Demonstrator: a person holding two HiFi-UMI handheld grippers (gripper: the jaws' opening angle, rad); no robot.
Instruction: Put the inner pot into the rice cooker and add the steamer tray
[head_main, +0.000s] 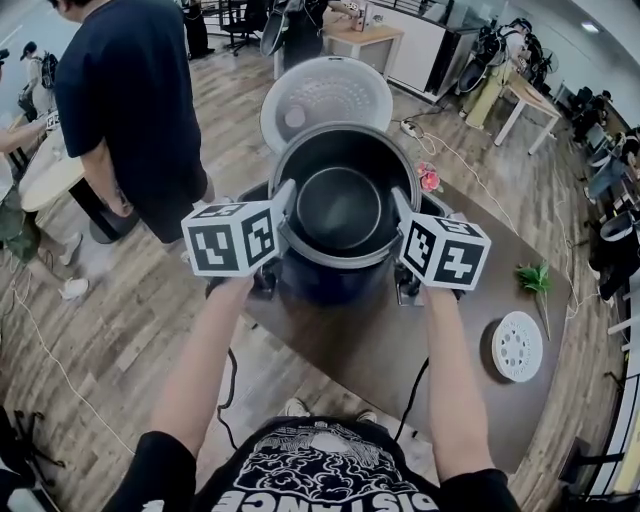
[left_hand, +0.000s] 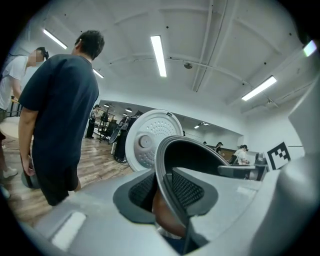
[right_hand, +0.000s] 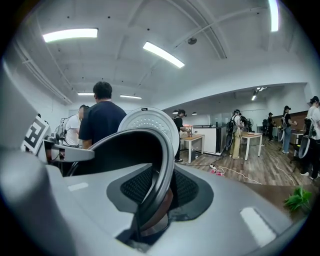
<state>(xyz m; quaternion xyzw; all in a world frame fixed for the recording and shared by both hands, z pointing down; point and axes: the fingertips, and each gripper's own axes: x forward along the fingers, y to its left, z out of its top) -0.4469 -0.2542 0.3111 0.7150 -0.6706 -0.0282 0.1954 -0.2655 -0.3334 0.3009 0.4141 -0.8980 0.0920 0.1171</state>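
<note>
Steamer tray (head_main: 518, 346) on table (head_main: 350, 340), bystander (head_main: 130, 90) nearby

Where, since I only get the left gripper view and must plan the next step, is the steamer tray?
Observer: The tray lies flat on the table, to the person's right, apart from the cooker.
Operator: Is the far side held too?
Observer: Yes, the right gripper is shut on the pot's rim, opposite the left gripper.
Operator: Is it over the cooker?
Observer: The head view shows the pot directly above the cooker's dark body.
</note>
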